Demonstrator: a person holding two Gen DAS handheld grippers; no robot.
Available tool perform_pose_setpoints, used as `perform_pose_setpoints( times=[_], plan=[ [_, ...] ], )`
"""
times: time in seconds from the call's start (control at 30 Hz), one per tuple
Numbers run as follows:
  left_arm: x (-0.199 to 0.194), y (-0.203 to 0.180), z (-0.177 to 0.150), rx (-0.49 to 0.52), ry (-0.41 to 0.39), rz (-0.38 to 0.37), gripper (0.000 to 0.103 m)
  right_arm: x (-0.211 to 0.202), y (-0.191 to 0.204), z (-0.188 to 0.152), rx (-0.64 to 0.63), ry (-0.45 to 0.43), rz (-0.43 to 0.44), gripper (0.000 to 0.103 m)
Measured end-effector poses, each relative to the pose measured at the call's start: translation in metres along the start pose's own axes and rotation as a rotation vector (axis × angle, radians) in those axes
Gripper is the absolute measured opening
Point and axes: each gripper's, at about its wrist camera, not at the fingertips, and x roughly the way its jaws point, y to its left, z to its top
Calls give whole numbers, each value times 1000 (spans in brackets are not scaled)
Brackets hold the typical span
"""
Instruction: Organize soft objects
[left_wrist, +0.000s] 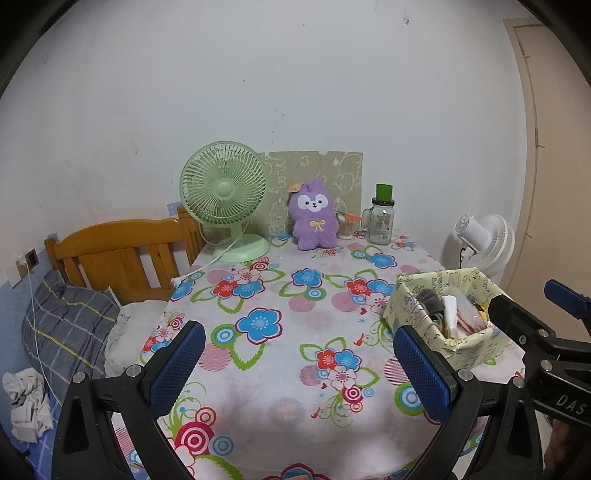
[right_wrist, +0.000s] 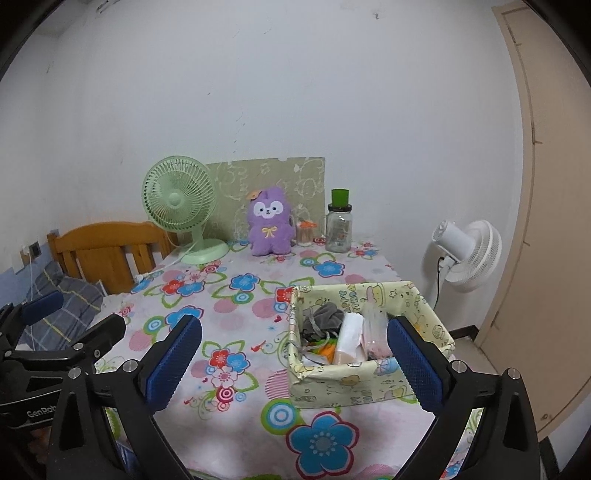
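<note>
A purple plush toy (left_wrist: 314, 218) (right_wrist: 269, 227) sits upright at the far edge of the flowered table (left_wrist: 288, 369) (right_wrist: 240, 295), against a patterned board. A pale yellow fabric box (left_wrist: 448, 314) (right_wrist: 364, 332) on the table's right side holds a grey cloth pouch (right_wrist: 320, 318), a white pack (right_wrist: 349, 338) and other small items. My left gripper (left_wrist: 299, 363) is open above the near middle of the table, empty. My right gripper (right_wrist: 293, 360) is open too, with its right finger just in front of the box. Both are far from the plush.
A green desk fan (left_wrist: 225, 199) (right_wrist: 181, 206) stands left of the plush, its cord trailing off the table. A glass jar with a green lid (left_wrist: 382, 218) (right_wrist: 339, 225) and a small cup stand to the right. A wooden bed headboard (left_wrist: 122, 254), pillow and white floor fan (right_wrist: 467, 254) flank the table.
</note>
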Motion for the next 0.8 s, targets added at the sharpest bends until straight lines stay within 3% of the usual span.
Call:
perform_pose_setpoints(
  times=[0.8],
  plan=[
    [3,-13,3,-8,-5,-5,103,3,-15,-1,22,-6,-13,102]
  ],
)
